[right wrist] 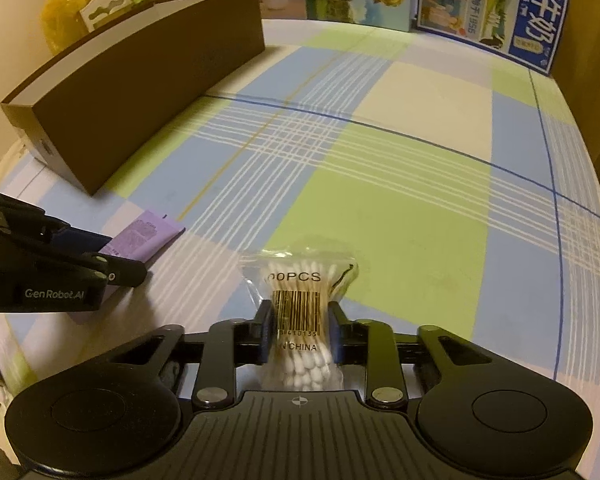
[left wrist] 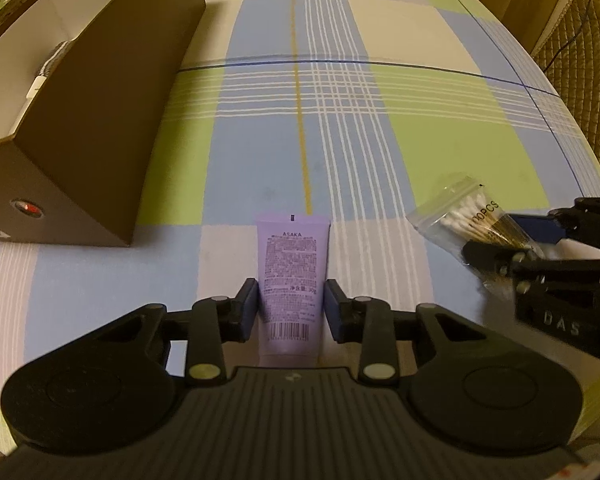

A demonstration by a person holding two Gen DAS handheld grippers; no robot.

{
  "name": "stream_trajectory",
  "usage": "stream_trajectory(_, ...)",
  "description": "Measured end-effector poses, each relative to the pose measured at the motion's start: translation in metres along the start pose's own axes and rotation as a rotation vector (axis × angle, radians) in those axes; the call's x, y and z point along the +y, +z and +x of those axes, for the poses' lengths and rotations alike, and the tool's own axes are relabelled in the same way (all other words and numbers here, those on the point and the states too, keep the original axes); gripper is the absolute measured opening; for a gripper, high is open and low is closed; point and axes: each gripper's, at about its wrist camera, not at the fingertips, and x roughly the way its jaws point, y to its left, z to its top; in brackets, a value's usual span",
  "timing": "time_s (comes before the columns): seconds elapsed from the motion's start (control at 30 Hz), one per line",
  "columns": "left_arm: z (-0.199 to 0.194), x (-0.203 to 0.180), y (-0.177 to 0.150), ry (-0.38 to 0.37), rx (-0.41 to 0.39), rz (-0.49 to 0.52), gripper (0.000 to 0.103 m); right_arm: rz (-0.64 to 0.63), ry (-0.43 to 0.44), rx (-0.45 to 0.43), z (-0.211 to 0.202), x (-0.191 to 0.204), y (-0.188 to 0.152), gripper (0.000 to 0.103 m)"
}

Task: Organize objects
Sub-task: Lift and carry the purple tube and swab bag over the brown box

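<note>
A purple tube [left wrist: 292, 276] lies on the plaid cloth between the pads of my left gripper [left wrist: 292, 304]; the pads touch its sides, so the gripper is shut on it. The tube also shows in the right wrist view [right wrist: 148, 236], with the left gripper [right wrist: 112, 264] beside it. My right gripper [right wrist: 300, 332] is shut on a clear bag of cotton swabs [right wrist: 300, 300], squeezing its middle. The bag shows in the left wrist view [left wrist: 468, 220], with the right gripper [left wrist: 512, 240] on it.
A long brown open box [left wrist: 100, 120] stands at the left on the table; it also shows in the right wrist view [right wrist: 140, 76]. Cartons and books [right wrist: 480, 4] line the far edge. A padded chair [left wrist: 580, 60] stands at the right.
</note>
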Motion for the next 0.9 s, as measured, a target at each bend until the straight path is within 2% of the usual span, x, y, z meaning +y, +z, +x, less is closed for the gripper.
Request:
stream_trajectory(0.43,-0.007,0.007,-0.006,0.005,-0.006,-0.006,0.03,0.006,0.01,-0.002,-0.004,0.006,0.001,0.021)
stream_trajectory(0.9,-0.031,0.01,0.006,-0.013,-0.058,0.003,0.03,0.008,0.028,-0.06,-0.019,0.012,0.019,0.021)
